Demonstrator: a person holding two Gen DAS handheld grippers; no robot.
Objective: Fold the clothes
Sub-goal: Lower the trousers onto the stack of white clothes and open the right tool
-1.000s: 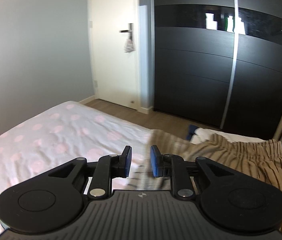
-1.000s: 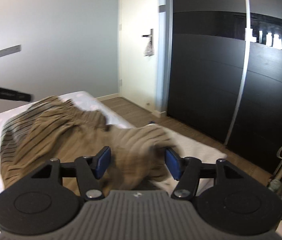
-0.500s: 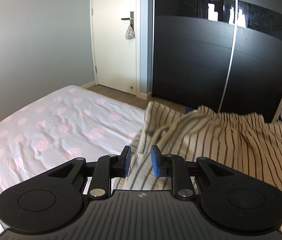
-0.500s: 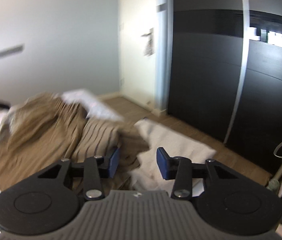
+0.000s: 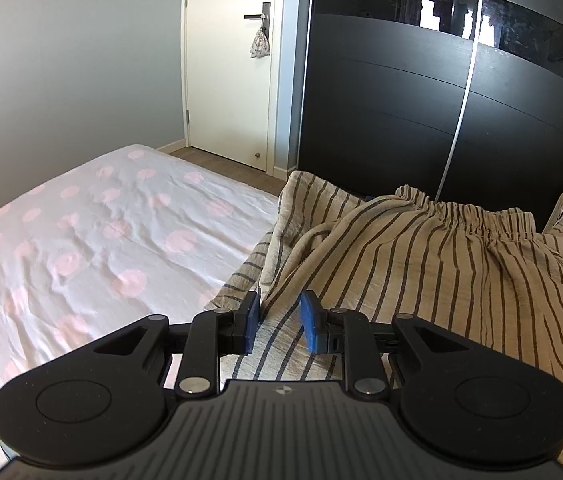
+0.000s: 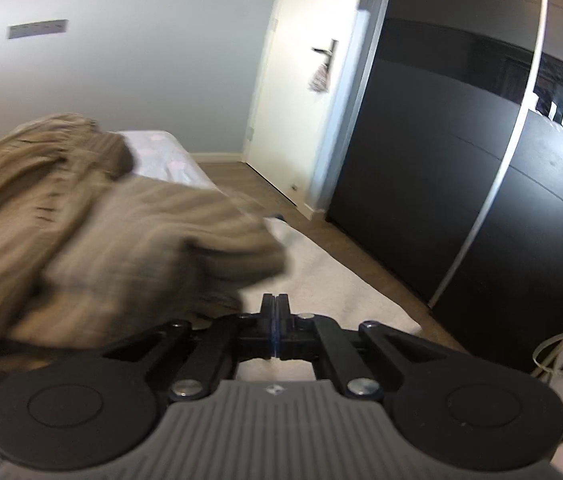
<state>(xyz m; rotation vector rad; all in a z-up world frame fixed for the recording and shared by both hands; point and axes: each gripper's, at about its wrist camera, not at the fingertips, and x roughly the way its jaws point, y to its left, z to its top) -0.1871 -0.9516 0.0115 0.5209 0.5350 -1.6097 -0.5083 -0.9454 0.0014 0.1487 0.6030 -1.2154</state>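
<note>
Nearest in the left wrist view, the left gripper [image 5: 279, 322] is seen with its blue pads [image 5: 250, 322] set a narrow way apart, and an edge of the striped garment [image 5: 421, 264] runs up between them – whether the pads actually press on that edge cannot be told, since a gap shows on the right-hand side. From that point the cloth rises and spreads away to the right, its gathered waistband [image 5: 469, 210] lying across the far side, so the long axis is judged to run from left to right across the foot of the bed [image 5: 93, 232]. In the right wrist view the right gripper [image 6: 276, 326] is pressed fully together with nothing seen between its pads; the garment, blurred here, is heaped to its left and just ahead, with pale bedding below the tips. The left hand is therefore judged the nearer to a usable edge – the right would have to be opened and carried leftward to the cloth. Beyond stand the door [image 5: 233, 80] and the dark wardrobe [image 5: 441, 100]
</note>
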